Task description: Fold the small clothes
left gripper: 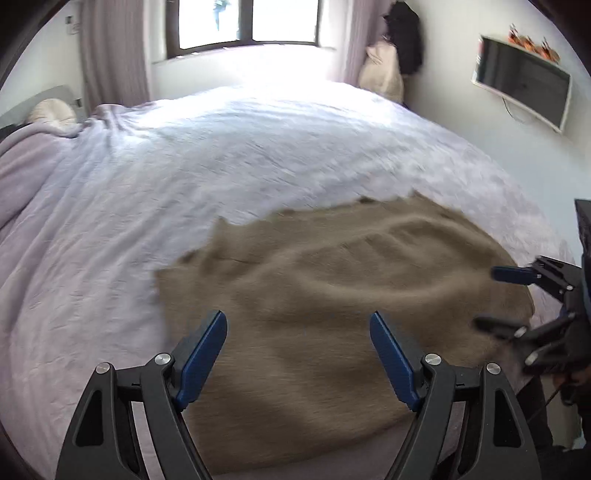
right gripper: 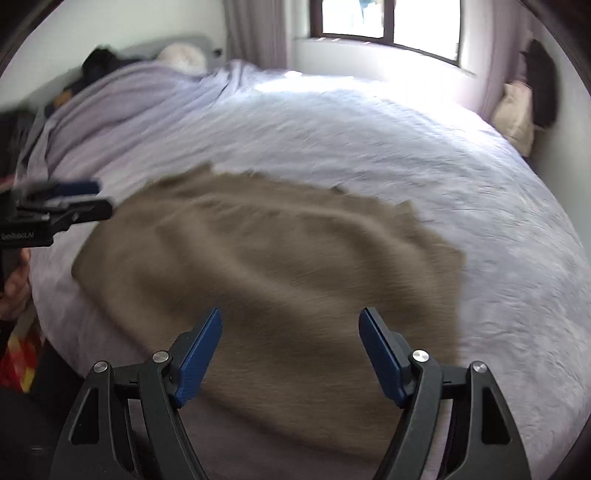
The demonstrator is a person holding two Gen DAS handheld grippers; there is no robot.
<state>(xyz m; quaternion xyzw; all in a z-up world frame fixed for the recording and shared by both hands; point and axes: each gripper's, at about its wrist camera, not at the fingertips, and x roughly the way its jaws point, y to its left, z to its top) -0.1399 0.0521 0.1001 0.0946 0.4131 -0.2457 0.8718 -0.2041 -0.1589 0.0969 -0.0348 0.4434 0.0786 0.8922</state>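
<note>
The brown garment (left gripper: 314,306) lies spread on the bed (left gripper: 184,166) straight ahead of both my grippers and a little below them, its near hem running off the bed's edge toward me and its ragged far edge pointing toward the window (left gripper: 247,22). Its long axis seems to run crosswise, from my left side to my right, so each gripper faces one half of it. My left gripper (left gripper: 298,354) hangs over the near left portion, fingers spread wide, holding nothing; from this angle I cannot tell whether the fingertips brush the cloth. My right gripper (right gripper: 290,350) is likewise wide open and empty above the near right portion; in the left wrist view it appears at the garment's right edge (left gripper: 491,301), blurred. Both sit about equally near the hem. I judge the next move calls for each gripper to drop onto a near corner and pinch it.
</note>
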